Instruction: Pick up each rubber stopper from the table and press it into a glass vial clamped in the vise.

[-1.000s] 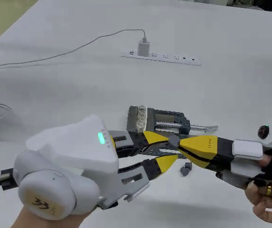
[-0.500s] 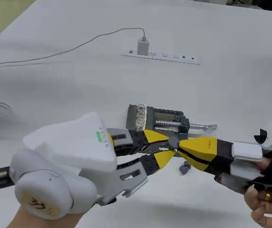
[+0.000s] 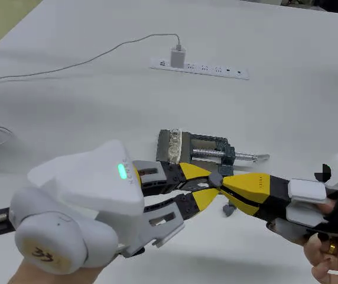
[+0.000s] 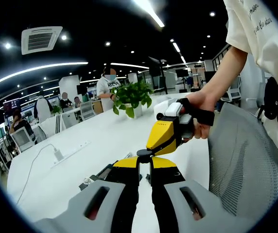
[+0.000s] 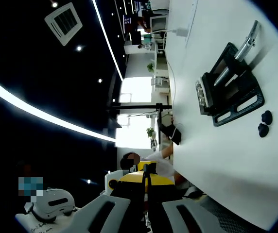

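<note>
- A black metal bench vise (image 3: 207,148) is seen lying on the white table (image 3: 98,106), and a row of clear glass vials (image 3: 173,144) is clamped upright between its jaws.
- What is inside the vials is too small to be told; in the right gripper view (image 5: 200,97) only their round tops are seen.
- One small dark grey rubber stopper (image 3: 215,177) is held in the air, in front of the vise and apart from the vials.
- The jaws of the right gripper (image 3: 221,182) are pressed together on this stopper.
- The yellow jaws of the left gripper (image 3: 212,182) are drawn almost together as well, with only a narrow gap, and their tips are set on the same stopper (image 4: 145,154).
- Two loose dark grey stoppers (image 3: 229,209) are lying on the table just beside the vise, under the grippers.
- A white power strip (image 3: 210,70) with a white charger (image 3: 176,58) plugged in is placed well behind the vise.
</note>
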